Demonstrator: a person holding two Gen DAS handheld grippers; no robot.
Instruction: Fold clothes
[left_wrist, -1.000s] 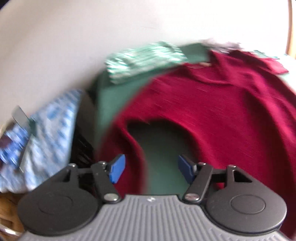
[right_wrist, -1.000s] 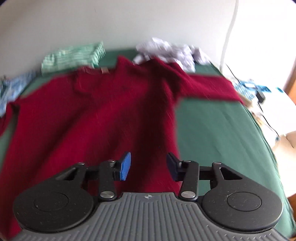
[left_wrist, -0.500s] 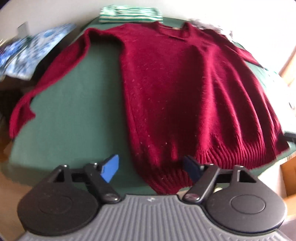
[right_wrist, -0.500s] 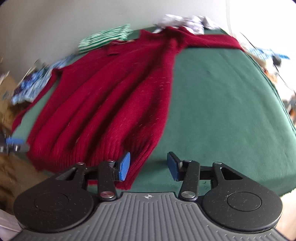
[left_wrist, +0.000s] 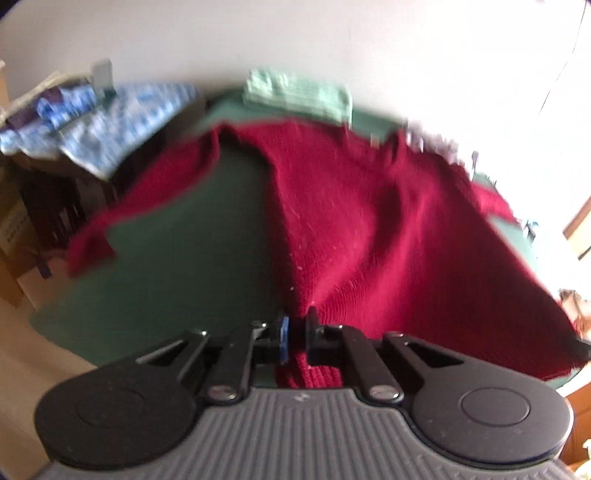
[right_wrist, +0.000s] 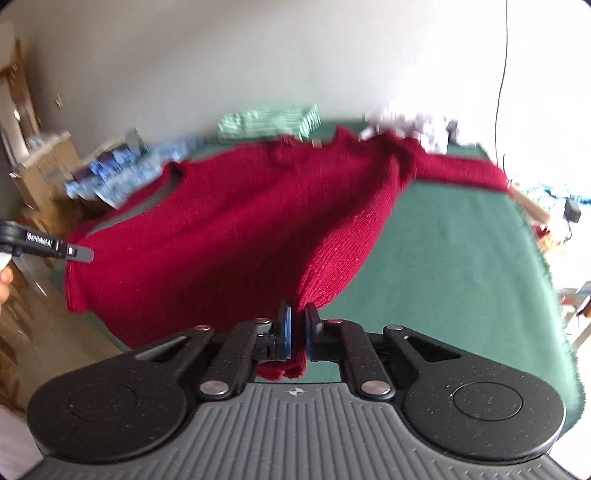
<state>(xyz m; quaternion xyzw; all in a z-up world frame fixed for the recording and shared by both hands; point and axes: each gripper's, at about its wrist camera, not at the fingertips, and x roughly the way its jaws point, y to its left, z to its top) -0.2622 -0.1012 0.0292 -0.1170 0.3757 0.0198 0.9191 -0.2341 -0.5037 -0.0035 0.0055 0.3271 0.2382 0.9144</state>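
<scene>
A dark red knit sweater (left_wrist: 369, 221) lies spread on the green table cover (left_wrist: 184, 251), collar at the far end and one sleeve trailing left. My left gripper (left_wrist: 297, 321) is at the hem's left corner, jaws closing tight on the ribbed edge, which bunches between the pads. In the right wrist view the sweater (right_wrist: 240, 229) rises in a ridge toward my right gripper (right_wrist: 298, 314), whose jaws are closing on the hem's right corner with knit pinched between them. The left gripper (right_wrist: 83, 254) shows at the hem's far left.
A folded green striped garment (right_wrist: 266, 122) and crumpled white clothes (right_wrist: 410, 125) sit at the far edge. Blue patterned cloth (left_wrist: 110, 122) and a cardboard box (right_wrist: 44, 173) lie off the left side. The bare green cover (right_wrist: 443, 258) stretches right, with cables beyond.
Both grippers drew back from over the sweater to its near hem and went from open to shut on it. The hem corners now lift off the table.
</scene>
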